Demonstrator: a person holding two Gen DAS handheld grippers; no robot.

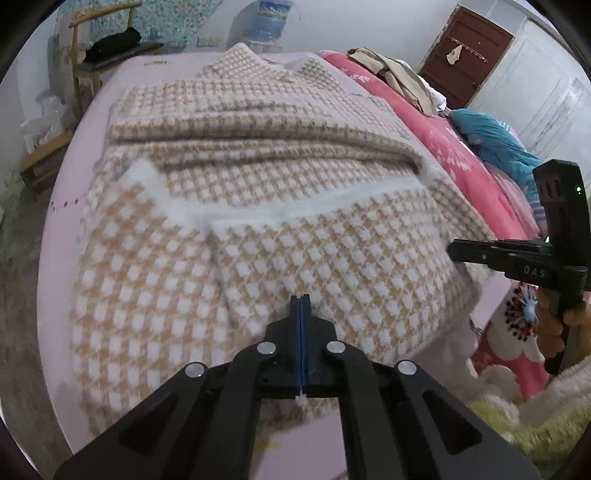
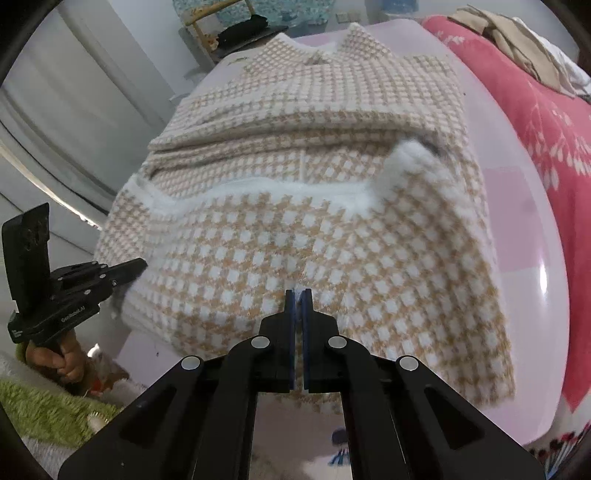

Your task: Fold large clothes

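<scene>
Both claws clamped shut on the near hem of the checked coat point(image 1: 258, 206): left gripper point(image 1: 300, 300) and right gripper point(image 2: 298, 293), coat spread ahead on the pink bed point(image 1: 122, 70). Step: bottom fold. Next, probably lift hem forward toward collar, hands level.

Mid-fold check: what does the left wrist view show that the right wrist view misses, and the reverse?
Only the left wrist view shows the brown door, the water bottle and the blue cloth. Only the right wrist view shows the white wardrobe doors. Both show the checked garment on the pink sheet, the red quilt, the wooden chair, and each shut hand-held gripper.
</scene>
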